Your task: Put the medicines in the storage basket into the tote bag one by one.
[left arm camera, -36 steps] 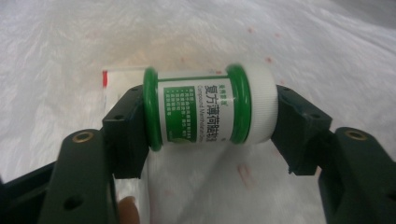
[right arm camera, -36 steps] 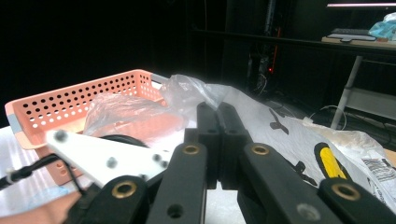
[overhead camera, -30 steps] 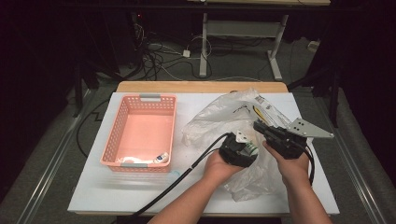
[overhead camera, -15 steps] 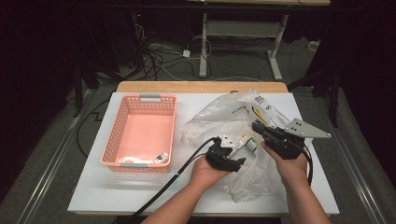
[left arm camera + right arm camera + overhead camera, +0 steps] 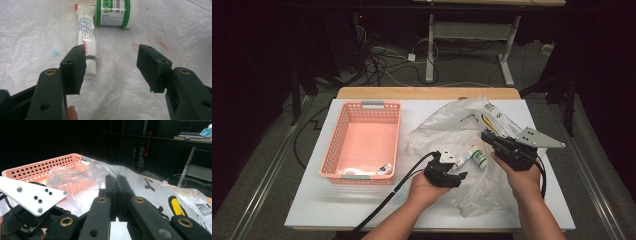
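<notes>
Since a second earlier the left gripper (image 5: 457,175) had slid left across the crinkled clear plastic bag (image 5: 447,125), its jaws closing yet gripping nothing. The small white toothpaste tube (image 5: 86,42) lay beside its left pad, uncentred; the right gripper (image 5: 116,195) pinched the bag

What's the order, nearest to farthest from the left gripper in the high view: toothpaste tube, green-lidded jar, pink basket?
From the left gripper:
1. Toothpaste tube, just ahead of its jaws on the plastic bag.
2. Green-lidded jar, just beyond, to the right.
3. Pink basket, well off left.
</notes>
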The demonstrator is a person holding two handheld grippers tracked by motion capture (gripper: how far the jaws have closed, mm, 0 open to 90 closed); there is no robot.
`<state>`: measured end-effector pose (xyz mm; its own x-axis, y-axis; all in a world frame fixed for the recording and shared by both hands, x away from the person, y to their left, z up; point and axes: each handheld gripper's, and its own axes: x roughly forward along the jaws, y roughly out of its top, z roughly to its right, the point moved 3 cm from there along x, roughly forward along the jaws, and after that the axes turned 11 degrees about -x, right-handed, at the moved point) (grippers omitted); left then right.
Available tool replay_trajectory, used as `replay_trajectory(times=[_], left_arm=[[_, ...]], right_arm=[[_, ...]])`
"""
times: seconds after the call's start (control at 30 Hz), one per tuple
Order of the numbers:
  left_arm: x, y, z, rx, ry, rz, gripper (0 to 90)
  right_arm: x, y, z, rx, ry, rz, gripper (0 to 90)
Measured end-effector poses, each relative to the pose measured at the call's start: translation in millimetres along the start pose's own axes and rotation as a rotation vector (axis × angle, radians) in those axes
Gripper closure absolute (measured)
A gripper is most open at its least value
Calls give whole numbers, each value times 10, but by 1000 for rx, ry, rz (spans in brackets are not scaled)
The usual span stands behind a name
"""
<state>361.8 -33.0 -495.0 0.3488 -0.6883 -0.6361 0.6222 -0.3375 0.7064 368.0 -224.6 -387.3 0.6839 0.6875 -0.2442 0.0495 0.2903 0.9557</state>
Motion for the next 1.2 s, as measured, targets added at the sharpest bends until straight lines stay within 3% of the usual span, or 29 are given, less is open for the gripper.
replay_trajectory(times=[0.33,0.6,0.93,1.03,1.2], left_arm=[[-165,-94,21,-1,-16,23,392],[-360,-204,12,-1,-20,38,335],[-678,-288,-9,-20,-28,64,157],[-780,-306,-8,-10,-23,77,138],[-926,-320,-21,-19,5,84,8]], right_arm=[[3,-1,-4,-1,-2,-3,900],[7,-3,-13,-1,-1,-6,900],[9,-3,-15,-9,-2,-7,900],[10,-2,-17,-5,-3,-7,900],[10,-3,-19,-6,-4,-8,900]])
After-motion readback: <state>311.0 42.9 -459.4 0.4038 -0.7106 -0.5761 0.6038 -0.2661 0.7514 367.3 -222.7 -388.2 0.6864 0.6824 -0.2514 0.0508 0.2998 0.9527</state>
